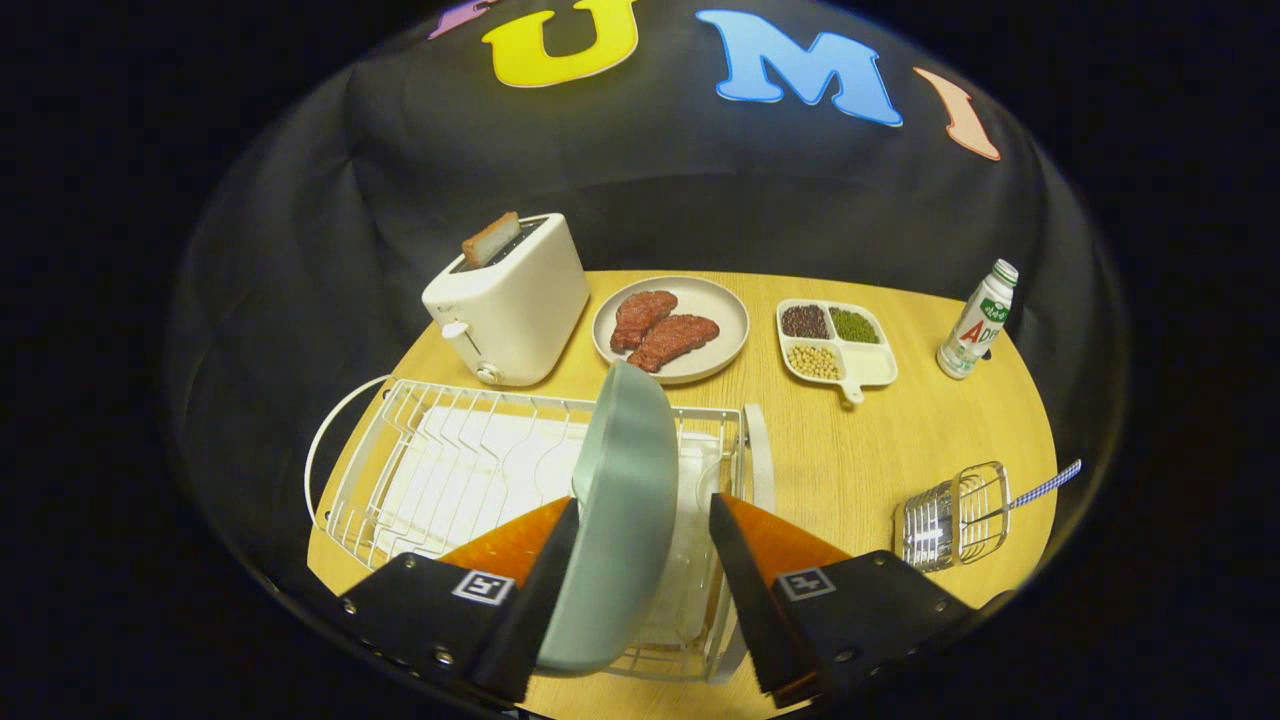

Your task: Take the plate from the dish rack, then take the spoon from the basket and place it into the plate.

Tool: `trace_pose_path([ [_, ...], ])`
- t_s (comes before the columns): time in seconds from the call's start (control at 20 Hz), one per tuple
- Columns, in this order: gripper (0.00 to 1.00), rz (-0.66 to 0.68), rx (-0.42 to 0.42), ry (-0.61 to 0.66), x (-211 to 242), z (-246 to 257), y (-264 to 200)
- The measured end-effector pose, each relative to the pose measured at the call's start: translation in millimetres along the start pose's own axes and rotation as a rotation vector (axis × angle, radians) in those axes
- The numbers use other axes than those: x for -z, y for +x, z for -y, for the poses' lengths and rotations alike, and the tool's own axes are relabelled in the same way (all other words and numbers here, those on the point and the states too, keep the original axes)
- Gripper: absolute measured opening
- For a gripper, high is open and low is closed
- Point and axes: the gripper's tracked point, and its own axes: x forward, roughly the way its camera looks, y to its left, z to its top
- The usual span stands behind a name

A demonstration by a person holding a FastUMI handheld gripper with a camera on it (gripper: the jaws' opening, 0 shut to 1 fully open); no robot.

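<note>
Between the fingers of the gripper (pixel 640 560), above the white wire dish rack (pixel 440 470): grey-green plate (pixel 625 510) standing on edge, long axis running up and away. Fingers spread, left one against the plate's back, right one clear of its face; no pinch yet. Right of the rack: wire basket (pixel 950 520) with the spoon (pixel 1045 487).
</note>
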Motion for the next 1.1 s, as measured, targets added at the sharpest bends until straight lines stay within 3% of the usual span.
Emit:
trace_pose_path([
  [0.1,0.61,-0.052,-0.006,0.027,7,-4,3],
  [0.15,0.61,-0.081,-0.003,0.035,10,-4,5],
  [0.3,0.42,-0.157,-0.003,0.060,19,-12,6],
  [0.4,0.38,-0.202,0.032,0.069,23,-8,6],
  [0.75,0.34,-0.204,0.043,0.072,14,0,-2],
  [1.1,0.33,-0.181,0.132,-0.034,-4,1,-6],
])
